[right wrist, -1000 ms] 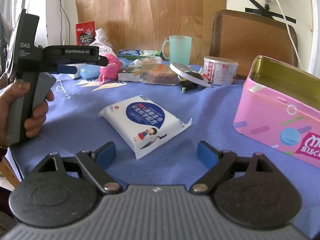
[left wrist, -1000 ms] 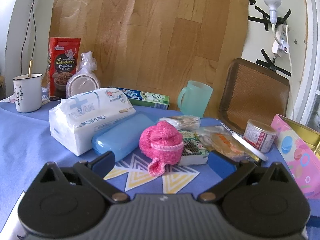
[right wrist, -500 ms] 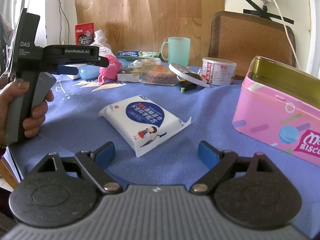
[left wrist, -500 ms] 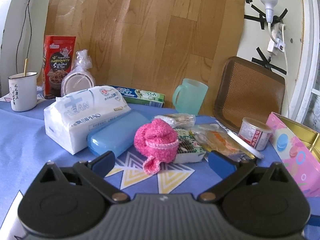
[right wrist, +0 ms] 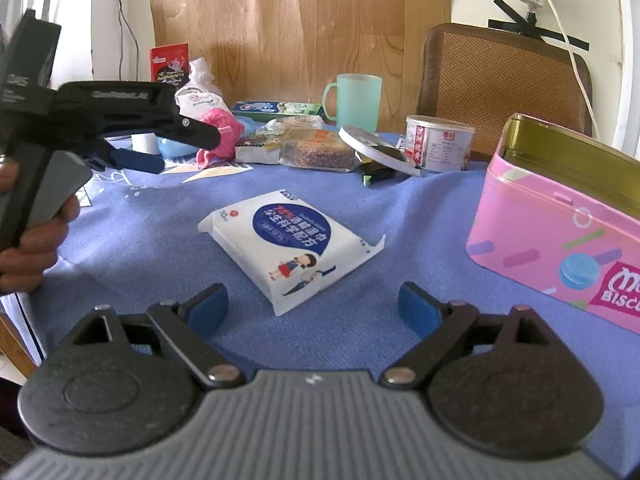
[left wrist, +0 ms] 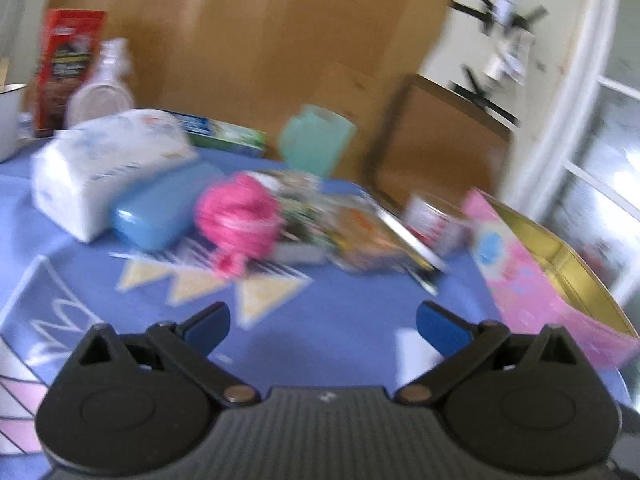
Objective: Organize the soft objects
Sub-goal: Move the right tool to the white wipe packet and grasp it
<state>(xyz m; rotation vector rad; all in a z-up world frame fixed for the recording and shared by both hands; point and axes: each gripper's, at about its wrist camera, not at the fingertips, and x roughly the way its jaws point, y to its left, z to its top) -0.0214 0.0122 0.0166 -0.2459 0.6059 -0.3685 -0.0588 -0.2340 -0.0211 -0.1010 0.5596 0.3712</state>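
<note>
Both pairs of jaws stand wide with nothing between them. Those of the right gripper (right wrist: 312, 306) have just been opening a little further, and they hover above the blue tablecloth (right wrist: 160, 232) at the table's near edge, just short of a white tissue pack (right wrist: 290, 246) with a dark blue oval print, which lies flat and slightly askew, apart from everything else. At the right edge of the table stands an open pink biscuit tin (right wrist: 560, 232) with a gold inside.

In the right wrist view the left gripper (right wrist: 176, 148) shows from the side at the left edge, held by a hand (right wrist: 32, 248) around its grey grip, its fingers pointing toward the clutter along the far edge. Its own view is heavily blurred; its blue pads (left wrist: 208, 322) hang spread above bare cloth.

Along the far edge, from left to right, lie a large white pack of tissues (left wrist: 104, 172), a light blue case (left wrist: 160, 216) touching it, a pink knitted bundle (left wrist: 240, 220) just beside the case, then snack packets (right wrist: 304, 148) against the bundle, a round white lid (right wrist: 376, 150) leaning tilted, and a small white tub (right wrist: 438, 142). A pale green mug (right wrist: 356, 100) stands upright behind them.
</note>
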